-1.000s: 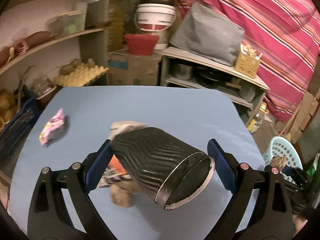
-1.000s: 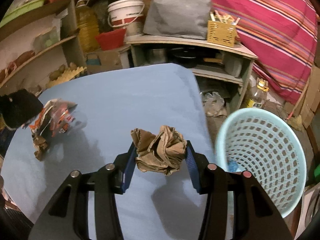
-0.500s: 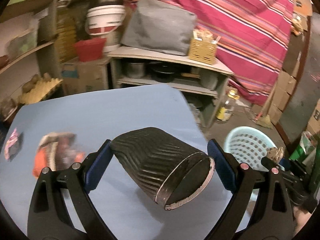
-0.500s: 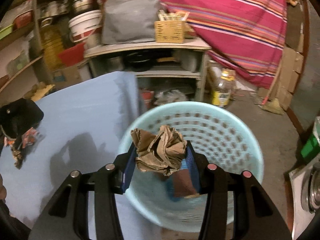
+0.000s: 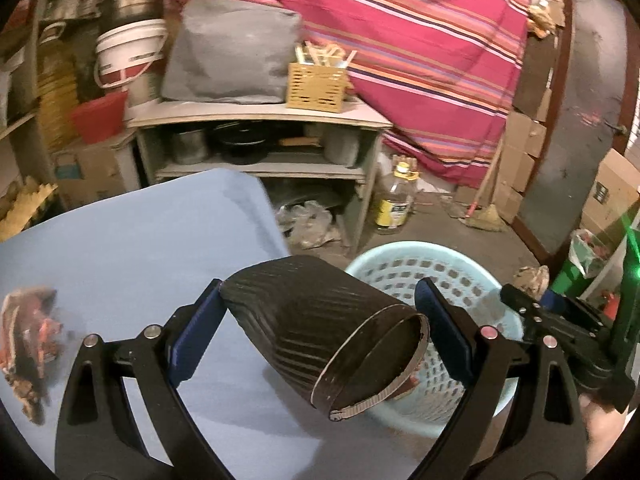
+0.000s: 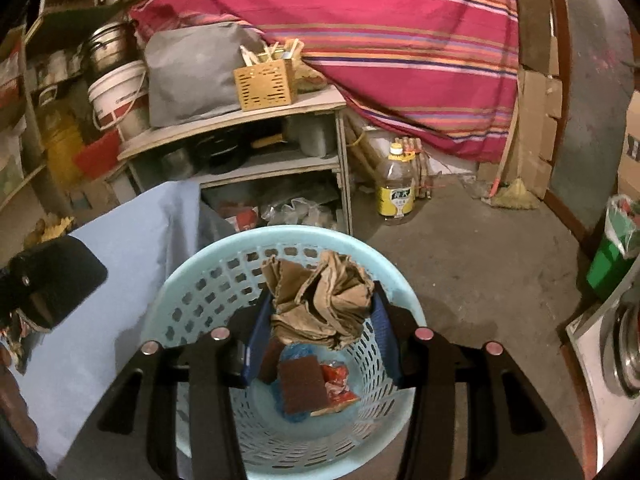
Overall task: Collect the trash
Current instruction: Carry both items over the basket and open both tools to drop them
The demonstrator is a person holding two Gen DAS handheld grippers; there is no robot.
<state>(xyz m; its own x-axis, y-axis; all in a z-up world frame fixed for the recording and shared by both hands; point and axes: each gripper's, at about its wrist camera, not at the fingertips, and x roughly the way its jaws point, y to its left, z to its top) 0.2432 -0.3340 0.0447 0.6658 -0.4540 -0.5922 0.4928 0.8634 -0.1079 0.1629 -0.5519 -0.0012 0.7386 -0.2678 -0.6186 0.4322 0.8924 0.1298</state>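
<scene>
My left gripper [image 5: 320, 296] is shut on a black ribbed paper cup [image 5: 320, 340] that lies sideways between its fingers, over the right edge of the blue table [image 5: 140, 248]. Just right of it stands a light blue basket [image 5: 440, 252]. My right gripper [image 6: 322, 296] is shut on a crumpled brown paper [image 6: 320, 300] and hangs above the basket [image 6: 208, 264] opening. A brown pad [image 6: 302, 384] and a red wrapper [image 6: 340, 386] lie in the basket's bottom. A crumpled orange wrapper [image 5: 28, 340] lies on the table at far left. The black cup [image 6: 60, 276] also shows at the left of the right wrist view.
A grey shelf unit [image 6: 240, 128] with pots stands behind the table and basket. An oil bottle [image 6: 396, 192] and a broom [image 6: 514, 196] are on the concrete floor [image 6: 480, 272]. A green bin [image 6: 612, 264] sits at the right. Cardboard boxes [image 5: 520, 152] line the far wall.
Both grippers swung right, off the table toward the basket, each keeping its load. The right one went from above the table to above the basket; the left reached the table's edge.
</scene>
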